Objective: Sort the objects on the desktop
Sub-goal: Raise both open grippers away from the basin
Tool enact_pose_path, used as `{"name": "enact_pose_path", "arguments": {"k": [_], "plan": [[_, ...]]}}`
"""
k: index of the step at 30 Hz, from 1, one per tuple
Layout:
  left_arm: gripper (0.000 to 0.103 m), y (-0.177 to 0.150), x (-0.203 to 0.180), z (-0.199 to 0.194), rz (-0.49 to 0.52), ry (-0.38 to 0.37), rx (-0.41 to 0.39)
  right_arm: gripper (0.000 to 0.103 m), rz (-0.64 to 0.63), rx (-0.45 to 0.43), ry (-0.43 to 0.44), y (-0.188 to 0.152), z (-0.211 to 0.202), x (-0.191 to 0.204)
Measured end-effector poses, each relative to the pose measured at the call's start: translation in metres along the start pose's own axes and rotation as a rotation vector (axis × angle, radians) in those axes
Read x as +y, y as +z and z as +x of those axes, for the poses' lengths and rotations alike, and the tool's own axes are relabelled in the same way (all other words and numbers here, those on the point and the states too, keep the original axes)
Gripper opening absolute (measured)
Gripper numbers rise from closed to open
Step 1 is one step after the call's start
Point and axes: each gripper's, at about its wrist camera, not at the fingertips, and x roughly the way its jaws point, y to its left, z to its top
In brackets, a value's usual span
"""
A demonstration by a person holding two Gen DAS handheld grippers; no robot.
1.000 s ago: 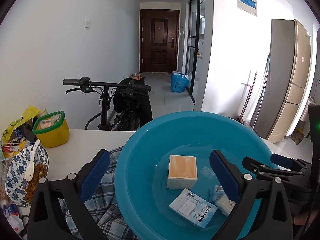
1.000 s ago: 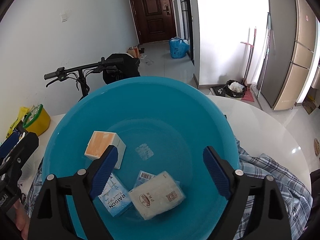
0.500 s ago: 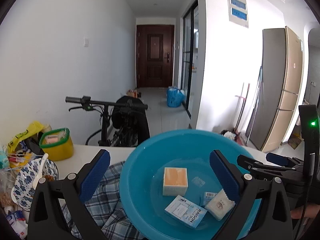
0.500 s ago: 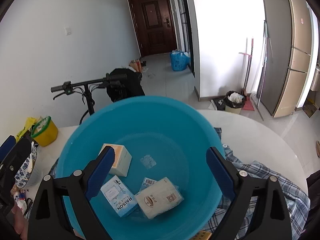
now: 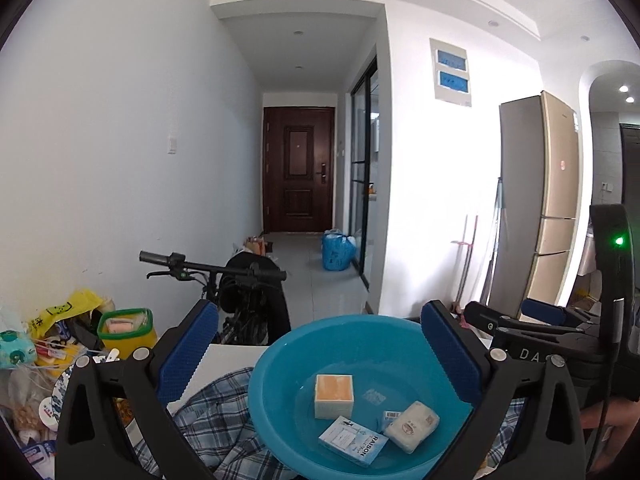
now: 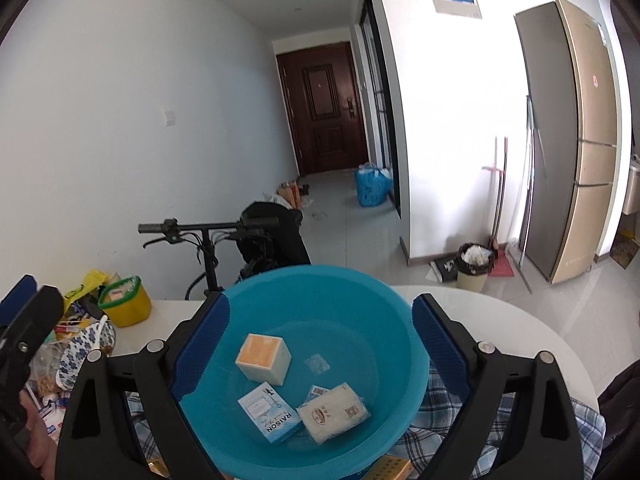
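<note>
A blue basin [image 5: 280, 364] [image 6: 384, 312] stands on a plaid cloth on the white table. In it lie an orange-topped box [image 5: 334, 396] [image 6: 264, 358], a pale blue carton marked RAISON [image 5: 354, 446] [image 6: 270, 412] and a white wrapped packet [image 5: 412, 426] [image 6: 334, 412]. My left gripper [image 5: 320, 348] is open and empty, raised above the basin's near side. My right gripper [image 6: 320, 336] is open and empty, also above the basin. The right gripper's body shows at the right edge of the left wrist view [image 5: 552, 340].
A plaid cloth [image 5: 212, 420] [image 6: 440, 420] lies under the basin. A yellow tub with a green rim [image 5: 124, 330] [image 6: 122, 304], a patterned bowl [image 6: 86, 346] and snack bags crowd the table's left. A bicycle [image 6: 224, 236] stands behind the table. A yellow box edge [image 6: 390, 468] lies in front.
Both grippers have risen and pulled back from the basin, which now sits lower and smaller in both views. The objects in the basin have not moved.
</note>
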Motion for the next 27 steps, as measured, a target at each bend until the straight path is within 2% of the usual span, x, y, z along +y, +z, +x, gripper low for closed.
{"name": "enact_pose_path", "arguments": {"k": [3,7,12,15,18,21,27], "plan": [[0.103,0.002,0.002,-0.002,-0.03,-0.033,0.005,0.099,-0.02,-0.051,0.001,0.003,-0.017,0.006],[0.103,0.006,0.004,-0.014,-0.049,-0.051,-0.029,0.1,-0.005,-0.103,-0.005,0.005,-0.033,0.005],[0.103,0.013,0.003,-0.043,-0.047,-0.056,-0.103,0.1,0.018,-0.14,0.013,0.009,-0.05,0.001],[0.103,0.016,0.003,-0.065,-0.058,-0.033,-0.157,0.103,0.031,-0.208,0.017,0.009,-0.075,0.002],[0.103,0.019,0.005,-0.086,-0.062,-0.055,-0.201,0.103,0.027,-0.237,0.029,0.01,-0.088,0.003],[0.103,0.02,0.005,-0.103,-0.058,-0.07,-0.243,0.103,0.003,-0.302,0.045,0.008,-0.113,0.01],[0.103,0.021,0.007,-0.11,-0.055,-0.078,-0.247,0.103,-0.032,-0.349,0.072,0.003,-0.131,0.021]]}}
